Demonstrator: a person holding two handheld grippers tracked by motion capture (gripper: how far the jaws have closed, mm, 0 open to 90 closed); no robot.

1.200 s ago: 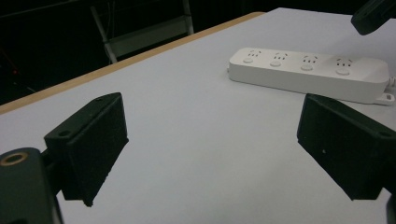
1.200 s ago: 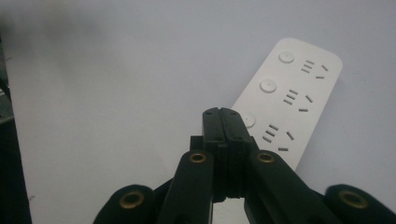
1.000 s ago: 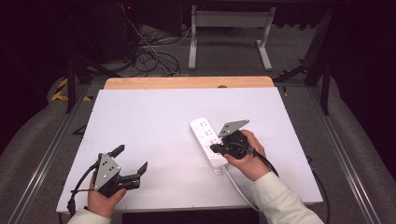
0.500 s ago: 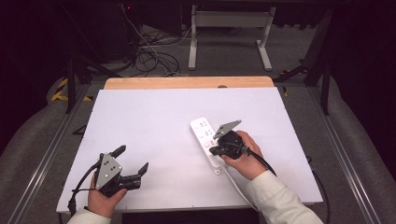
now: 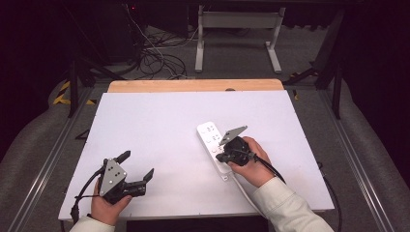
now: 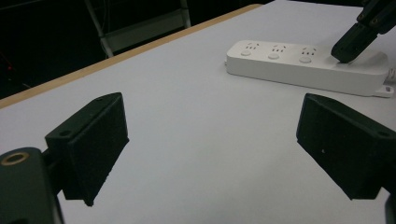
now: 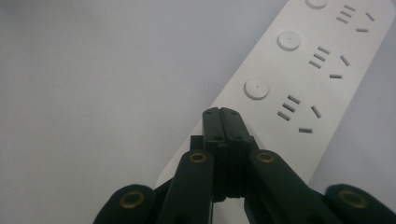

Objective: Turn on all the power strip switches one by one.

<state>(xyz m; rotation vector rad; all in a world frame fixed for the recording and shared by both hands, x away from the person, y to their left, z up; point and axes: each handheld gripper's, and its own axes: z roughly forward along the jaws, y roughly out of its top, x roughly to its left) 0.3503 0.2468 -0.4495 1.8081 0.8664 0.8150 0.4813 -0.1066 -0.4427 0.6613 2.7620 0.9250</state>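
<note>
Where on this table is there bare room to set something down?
Bare: the table from the power strip leftward to its left edge, and the back band up to the wooden edge. Crowded: the front, at the left gripper and the right gripper on the strip.

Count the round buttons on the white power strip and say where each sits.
3 show on the power strip, in a row along its top: far end, middle, nearest the shut right gripper. More may lie hidden beneath it.

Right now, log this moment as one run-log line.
right gripper: shut, tip on power strip near cable end | left gripper: open, holding nothing, over table
</note>
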